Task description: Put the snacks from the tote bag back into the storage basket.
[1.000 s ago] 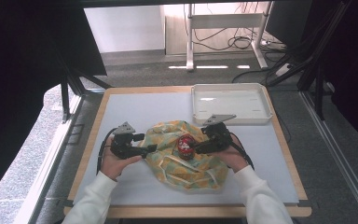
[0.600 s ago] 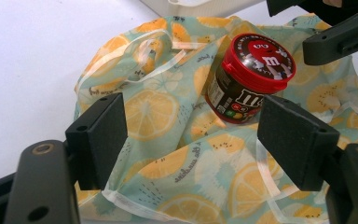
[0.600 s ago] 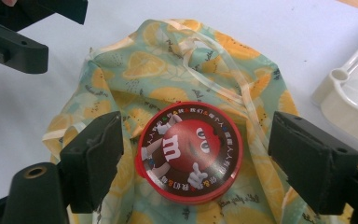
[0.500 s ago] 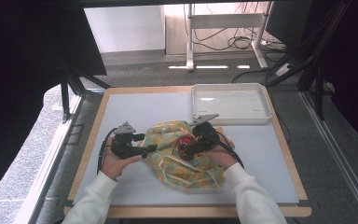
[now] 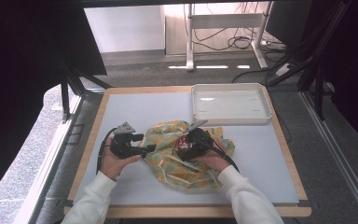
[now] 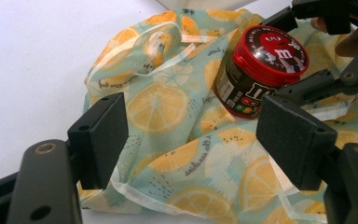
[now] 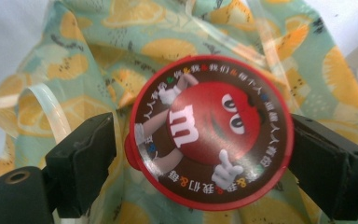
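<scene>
While the left gripper stands wide at the bag's left edge, the right gripper, jaws just opened around the jar mid-bag, should squeeze the lid squarely.

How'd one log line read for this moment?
right claw: just opening, jar between jaws | left claw: open at bag

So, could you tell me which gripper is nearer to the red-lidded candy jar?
Right. The right gripper has its jaws on either side of the candy jar; the left gripper sits at the edge of the lemon-print bag, apart from it.
</scene>
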`<state>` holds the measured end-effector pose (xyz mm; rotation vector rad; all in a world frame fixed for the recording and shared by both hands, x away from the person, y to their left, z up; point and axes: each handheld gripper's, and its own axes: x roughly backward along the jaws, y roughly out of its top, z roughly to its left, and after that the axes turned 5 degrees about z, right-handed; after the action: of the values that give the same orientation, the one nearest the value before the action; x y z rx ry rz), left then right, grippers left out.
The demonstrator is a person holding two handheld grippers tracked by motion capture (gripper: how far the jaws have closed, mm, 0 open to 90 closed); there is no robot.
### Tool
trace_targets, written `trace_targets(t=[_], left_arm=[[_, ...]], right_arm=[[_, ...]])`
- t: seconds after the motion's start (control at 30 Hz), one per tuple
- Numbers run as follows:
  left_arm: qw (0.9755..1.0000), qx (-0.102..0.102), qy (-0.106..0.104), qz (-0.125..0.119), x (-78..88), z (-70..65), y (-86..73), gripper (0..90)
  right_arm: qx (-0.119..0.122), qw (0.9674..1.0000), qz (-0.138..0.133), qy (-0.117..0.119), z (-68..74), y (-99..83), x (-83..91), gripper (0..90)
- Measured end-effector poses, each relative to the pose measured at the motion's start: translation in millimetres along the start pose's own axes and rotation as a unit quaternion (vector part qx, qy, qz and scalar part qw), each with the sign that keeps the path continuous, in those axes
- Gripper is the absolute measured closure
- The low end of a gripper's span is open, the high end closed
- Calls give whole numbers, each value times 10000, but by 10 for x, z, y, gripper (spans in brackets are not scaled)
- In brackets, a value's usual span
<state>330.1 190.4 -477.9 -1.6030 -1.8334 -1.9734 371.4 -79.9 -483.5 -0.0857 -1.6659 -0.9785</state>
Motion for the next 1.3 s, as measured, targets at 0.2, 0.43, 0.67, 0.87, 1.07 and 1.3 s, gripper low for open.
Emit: trace_targets(t=[0.2,0.43,0.67,0.87,1.07,1.3], left_arm=[[10000,-20,-33,18,-9,-9,0,253],[10000,10,-21,-13,3,2,-8,253],[9999,41,40,-126,43,19,-7,262],[9999,65,25,-117,32,27,-11,262],[9999,104,2,-137,31,31,-14,261],[9999,106,3,-124,30,37,-15,261]], right_arm=[[103,9997,24,-198,15,-24,-22,229],[217,9996,94,-177,23,-15,-2,239],[177,9997,-81,-121,17,-1,91,241],[156,9995,-267,-11,-3,15,242,241],[174,9983,-552,8,13,56,441,242],[187,9973,-710,39,-2,65,566,243]])
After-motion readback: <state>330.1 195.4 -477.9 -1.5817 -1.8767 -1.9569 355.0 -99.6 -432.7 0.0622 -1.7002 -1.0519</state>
